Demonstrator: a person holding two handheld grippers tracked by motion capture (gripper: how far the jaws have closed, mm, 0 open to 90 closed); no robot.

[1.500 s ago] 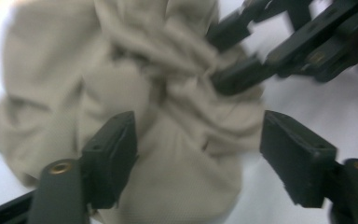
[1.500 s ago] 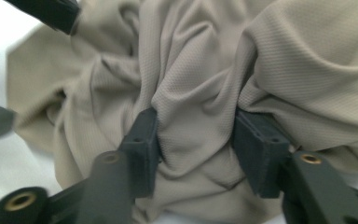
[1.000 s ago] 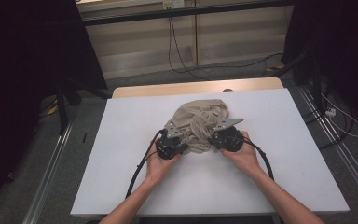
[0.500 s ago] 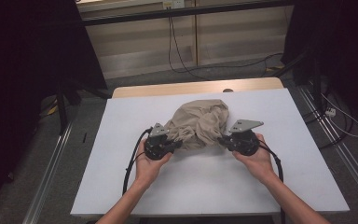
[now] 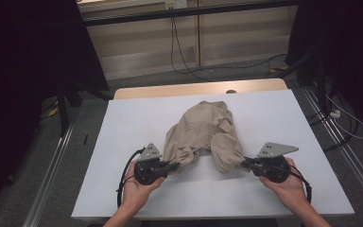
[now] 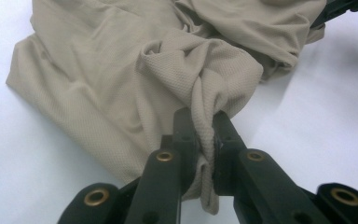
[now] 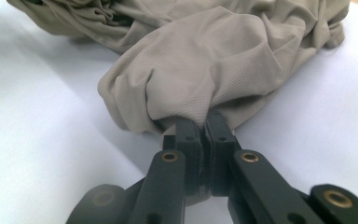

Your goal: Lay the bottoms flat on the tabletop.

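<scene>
Two grippers we hold pinch the tan cloth [image 5: 203,130] on the white table [image 5: 274,118]: left gripper [image 5: 174,166] and right gripper [image 5: 244,163], jaws squeezed tight on bunched folds.

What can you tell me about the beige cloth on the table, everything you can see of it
The beige cloth is a soft, finely textured knit, plain, crumpled and bunched into folds. It lies on the white table, near the middle, drawn toward the person into two hanging-out ends like an upside-down V. The left gripper is shut on a twisted bunch of its near-left end; the right gripper is shut on the gathered near-right end. Its far part rests heaped on the table. Whether it is a garment cannot be told.
</scene>
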